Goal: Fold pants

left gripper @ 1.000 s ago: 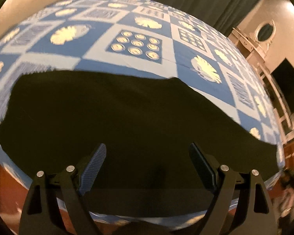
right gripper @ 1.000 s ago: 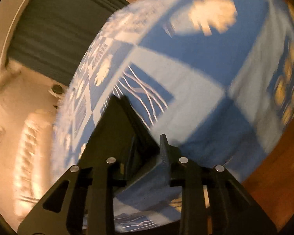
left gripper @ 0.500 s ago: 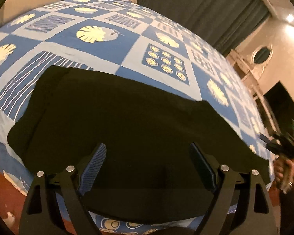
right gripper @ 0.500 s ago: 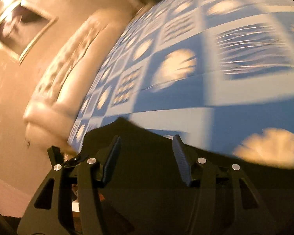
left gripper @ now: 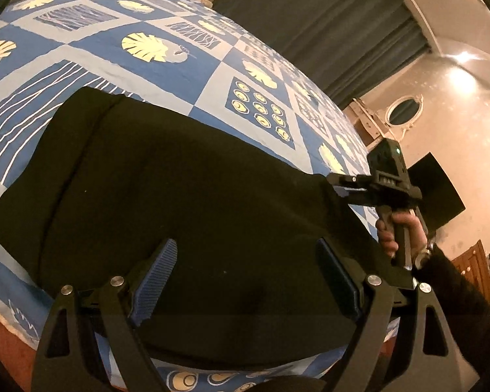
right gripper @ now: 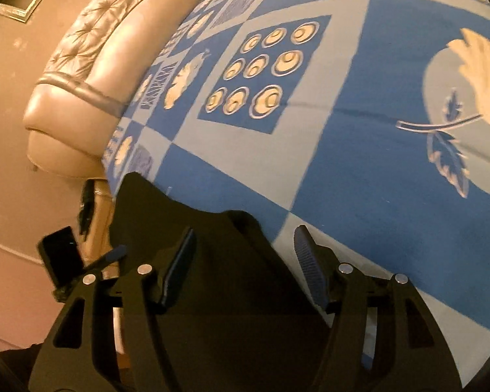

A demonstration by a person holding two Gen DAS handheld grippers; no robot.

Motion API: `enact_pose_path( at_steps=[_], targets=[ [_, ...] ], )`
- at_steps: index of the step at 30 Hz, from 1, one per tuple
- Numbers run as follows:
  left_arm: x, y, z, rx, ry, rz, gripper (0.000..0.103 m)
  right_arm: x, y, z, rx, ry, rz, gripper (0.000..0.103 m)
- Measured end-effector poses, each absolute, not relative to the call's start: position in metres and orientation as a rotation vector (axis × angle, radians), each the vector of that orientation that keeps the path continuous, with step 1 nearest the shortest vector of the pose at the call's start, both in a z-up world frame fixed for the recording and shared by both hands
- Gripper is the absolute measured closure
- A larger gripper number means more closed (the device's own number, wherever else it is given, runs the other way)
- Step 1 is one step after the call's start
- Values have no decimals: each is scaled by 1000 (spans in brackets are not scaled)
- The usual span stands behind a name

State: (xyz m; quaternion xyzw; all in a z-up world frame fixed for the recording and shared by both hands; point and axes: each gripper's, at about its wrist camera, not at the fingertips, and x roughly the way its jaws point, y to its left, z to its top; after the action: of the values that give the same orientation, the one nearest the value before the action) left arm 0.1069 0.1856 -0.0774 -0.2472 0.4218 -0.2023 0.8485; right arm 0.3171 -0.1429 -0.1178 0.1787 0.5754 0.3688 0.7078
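Black pants (left gripper: 186, 202) lay flat on the bedspread (left gripper: 91, 49); left gripper (left gripper: 248, 281) and right gripper (right gripper: 245, 268) hung apart, risking a one-layer pinch.

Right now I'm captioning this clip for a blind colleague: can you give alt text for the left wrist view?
Black pants lie spread on a blue patterned bedspread, with the left gripper above them, jaws open and empty. At the right, a hand holds the right gripper at the pants' far edge; dark curtains hang behind.
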Motion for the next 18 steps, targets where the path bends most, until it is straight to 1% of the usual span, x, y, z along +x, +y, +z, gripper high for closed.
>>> enact_pose_path(
  at_steps=[1, 2, 3, 7, 10, 11, 13, 14, 15, 18],
  targets=[
    [106, 184, -77, -507, 885, -429, 18, 317, -144, -120, 406, 1296, 837, 83],
    [105, 184, -77, -496, 882, -430, 18, 319, -144, -122, 407, 1298, 842, 88],
    [104, 183, -76, -481, 880, -428, 18, 318, -143, -121, 392, 1287, 845, 91],
    [103, 184, -72, -459, 850, -377, 18, 320, -145, -111, 389, 1214, 790, 95],
    [106, 184, -77, -417, 856, -362, 18, 322, -143, -125, 387, 1244, 754, 95],
    [106, 182, -78, -384, 860, -366, 18, 322, -146, -127, 422, 1240, 746, 92],
    [104, 177, -76, -316, 864, -367, 18, 318, -157, -122, 480, 1206, 727, 77],
    [104, 174, -75, -283, 867, -363, 18, 312, -171, -114, 524, 1166, 699, 63],
    [103, 171, -74, -250, 870, -358, 18, 304, -187, -105, 580, 1126, 700, 54],
    [101, 169, -73, -224, 876, -349, 18, 267, -239, -82, 673, 1023, 668, 45]
  ],
)
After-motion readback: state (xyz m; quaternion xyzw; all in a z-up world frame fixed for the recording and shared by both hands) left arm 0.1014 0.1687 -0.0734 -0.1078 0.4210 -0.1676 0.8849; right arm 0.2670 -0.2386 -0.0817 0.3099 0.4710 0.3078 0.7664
